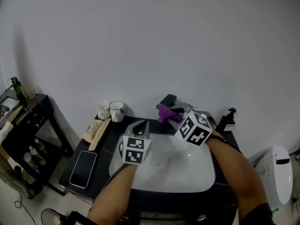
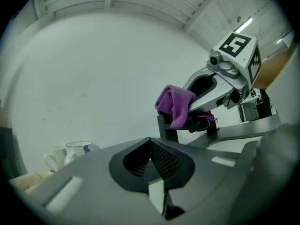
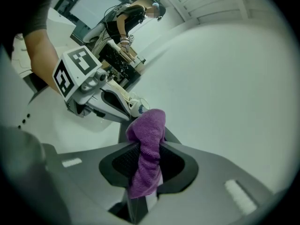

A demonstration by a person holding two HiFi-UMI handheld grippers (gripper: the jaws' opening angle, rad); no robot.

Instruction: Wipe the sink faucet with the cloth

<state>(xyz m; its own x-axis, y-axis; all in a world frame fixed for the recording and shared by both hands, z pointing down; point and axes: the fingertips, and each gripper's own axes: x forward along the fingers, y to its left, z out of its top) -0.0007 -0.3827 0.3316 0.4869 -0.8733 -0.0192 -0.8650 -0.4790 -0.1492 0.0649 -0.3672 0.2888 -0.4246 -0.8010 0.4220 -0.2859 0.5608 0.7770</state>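
Right gripper [image 1: 174, 118] pinches the purple cloth [image 1: 163, 111] in its jaws, the black faucet [image 1: 168, 99] just beyond its tip at 12 o'clock, so that gripper is nearer, while the left gripper [image 1: 139, 128], jaws pressed together on nothing, hangs at 8 o'clock over the sink [image 1: 197, 172].

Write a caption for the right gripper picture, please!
The right gripper clamps a purple cloth, held in front of a plain white wall.

Washroom. Shown by: white sink [image 1: 187, 175] in dark counter [image 1: 105, 142]; faucet [image 1: 168, 100]; pump bottle [image 1: 229, 117]; mugs [image 1: 116, 111]; side rack [image 1: 33, 118] holding bottles; plain white wall [image 1: 150, 41].
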